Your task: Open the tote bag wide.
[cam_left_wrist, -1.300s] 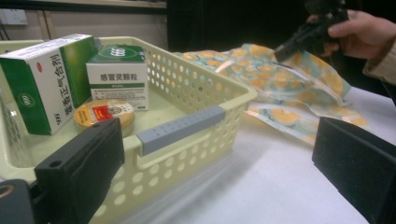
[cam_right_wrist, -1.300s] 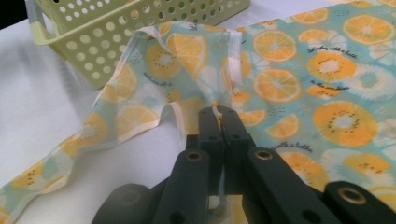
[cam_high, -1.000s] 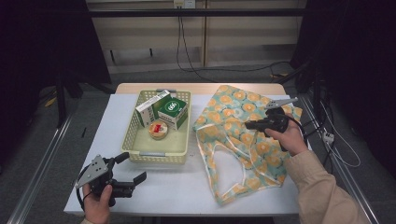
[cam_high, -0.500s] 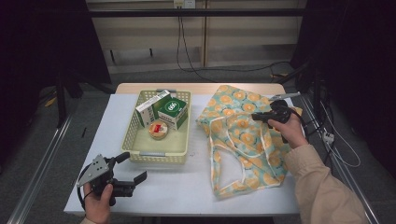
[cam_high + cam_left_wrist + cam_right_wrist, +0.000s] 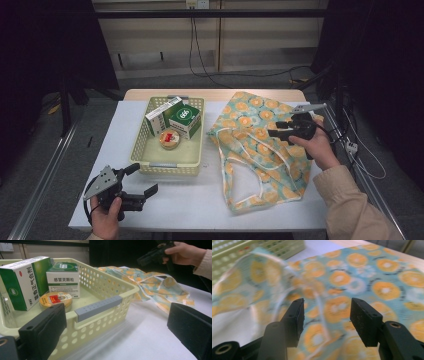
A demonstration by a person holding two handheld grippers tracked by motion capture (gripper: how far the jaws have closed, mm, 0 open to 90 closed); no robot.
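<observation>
The cloth bag [image 5: 262, 150] lies flat just right of the yellow basket [image 5: 150, 162], its long axis running from the table's far edge toward the person, handles and open mouth at the near end. It is turquoise, printed with orange slices, edged in white. The right gripper [image 5: 278, 128] hovers over the bag's far part, its jaws just having opened with nothing between them; the left gripper [image 5: 145, 180], near the basket's front corner, has its jaws wide apart.

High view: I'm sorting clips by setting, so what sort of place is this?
Probably a lab or recording bay, not a home: a white table fenced by dark curtains, floor rails alongside, and loose cables trailing behind.
</observation>
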